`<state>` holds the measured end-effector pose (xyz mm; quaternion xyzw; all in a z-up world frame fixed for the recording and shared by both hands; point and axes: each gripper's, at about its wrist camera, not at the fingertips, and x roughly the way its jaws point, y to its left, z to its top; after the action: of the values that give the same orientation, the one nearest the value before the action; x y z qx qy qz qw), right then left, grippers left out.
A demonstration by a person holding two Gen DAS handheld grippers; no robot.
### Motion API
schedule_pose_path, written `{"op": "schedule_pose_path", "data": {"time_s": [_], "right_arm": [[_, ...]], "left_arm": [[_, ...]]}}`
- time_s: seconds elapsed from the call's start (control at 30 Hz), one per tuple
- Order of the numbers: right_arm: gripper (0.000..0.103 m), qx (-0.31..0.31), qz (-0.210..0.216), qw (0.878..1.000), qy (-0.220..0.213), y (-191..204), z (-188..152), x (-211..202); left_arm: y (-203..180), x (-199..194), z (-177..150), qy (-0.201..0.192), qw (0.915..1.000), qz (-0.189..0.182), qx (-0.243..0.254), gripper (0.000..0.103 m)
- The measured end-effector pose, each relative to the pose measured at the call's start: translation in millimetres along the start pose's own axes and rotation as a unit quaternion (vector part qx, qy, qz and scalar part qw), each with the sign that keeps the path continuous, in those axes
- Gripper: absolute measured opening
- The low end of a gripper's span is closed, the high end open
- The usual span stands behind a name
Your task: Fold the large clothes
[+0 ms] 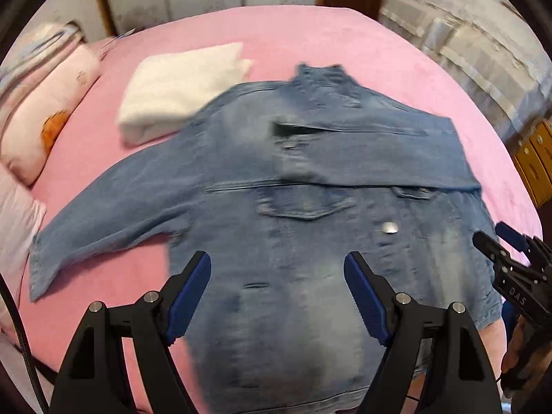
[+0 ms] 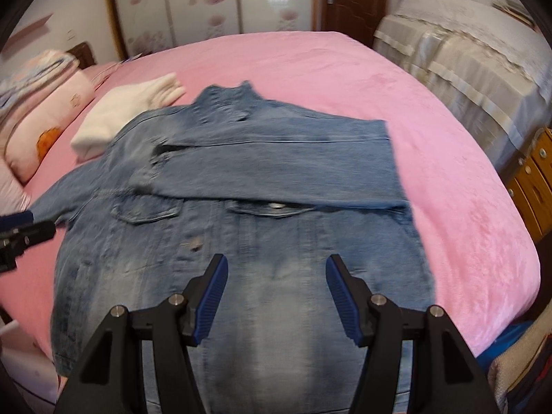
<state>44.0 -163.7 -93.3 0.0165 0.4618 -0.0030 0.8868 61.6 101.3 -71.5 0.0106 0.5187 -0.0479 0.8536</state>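
Observation:
A blue denim jacket (image 1: 296, 241) lies front up on the pink bed (image 1: 310, 34), collar far, hem near; it also shows in the right wrist view (image 2: 262, 241). Its right sleeve (image 1: 372, 158) is folded across the chest (image 2: 276, 169). Its left sleeve (image 1: 103, 220) lies spread out to the left. My left gripper (image 1: 277, 269) is open and empty above the jacket's lower half. My right gripper (image 2: 276, 272) is open and empty above the lower front; it also shows at the right edge of the left wrist view (image 1: 493, 238).
A folded white garment (image 1: 179, 89) lies beyond the jacket's left shoulder. Pink pillows (image 1: 45, 117) lie at the left. A covered piece of furniture (image 2: 465, 58) and a wooden cabinet (image 2: 534, 183) stand to the right. A wardrobe and a door (image 2: 352, 3) stand behind the bed.

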Motion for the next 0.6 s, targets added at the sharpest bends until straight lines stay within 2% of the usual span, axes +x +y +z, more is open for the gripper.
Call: {"op": "schedule_pose_path", "data": {"time_s": [0.13, 0.2, 0.23, 0.3, 0.33, 0.4, 0.43, 0.5, 0.6], "right_arm": [[0.059, -0.034, 0.014, 0.999, -0.001, 38.0, 4.0, 2.8], [0.059, -0.051, 0.023, 0.998, 0.001, 58.1, 5.8, 5.9], [0.059, -0.058, 0.026, 0.998, 0.003, 66.6, 7.2, 6.8], [0.059, -0.075, 0.031, 0.997, 0.003, 85.1, 9.4, 9.6], [0.059, -0.085, 0.034, 0.996, 0.003, 95.6, 10.6, 11.0], [0.059, -0.099, 0.041, 0.994, 0.002, 113.5, 12.8, 14.0], [0.059, -0.106, 0.047, 0.993, 0.003, 123.8, 13.9, 15.8], [0.059, -0.121, 0.057, 0.991, 0.004, 142.7, 16.6, 19.6], [0.059, -0.147, 0.071, 0.987, -0.002, 173.8, 23.9, 24.7]], "left_arm": [[72.7, 1.0, -2.5, 0.014, 0.9971, 0.001, -0.075, 0.078], [120.0, 4.0, -6.5, 0.018, 0.9914, -0.007, -0.13, 0.078], [152.8, 5.4, -11.6, 0.018, 0.9854, -0.008, -0.169, 0.078], [194.0, 7.6, -20.1, 0.021, 0.9748, -0.011, -0.222, 0.078], [217.9, 8.6, -26.4, 0.021, 0.9665, -0.016, -0.255, 0.078], [270.2, 10.7, -45.2, 0.023, 0.9417, -0.026, -0.335, 0.078], [284.0, 11.4, -51.6, 0.023, 0.934, -0.028, -0.356, 0.078], [325.1, 14.2, -72.3, 0.021, 0.9075, -0.026, -0.419, 0.078], [361.3, 20.6, -93.0, 0.021, 0.8834, -0.02, -0.468, 0.078]]}}
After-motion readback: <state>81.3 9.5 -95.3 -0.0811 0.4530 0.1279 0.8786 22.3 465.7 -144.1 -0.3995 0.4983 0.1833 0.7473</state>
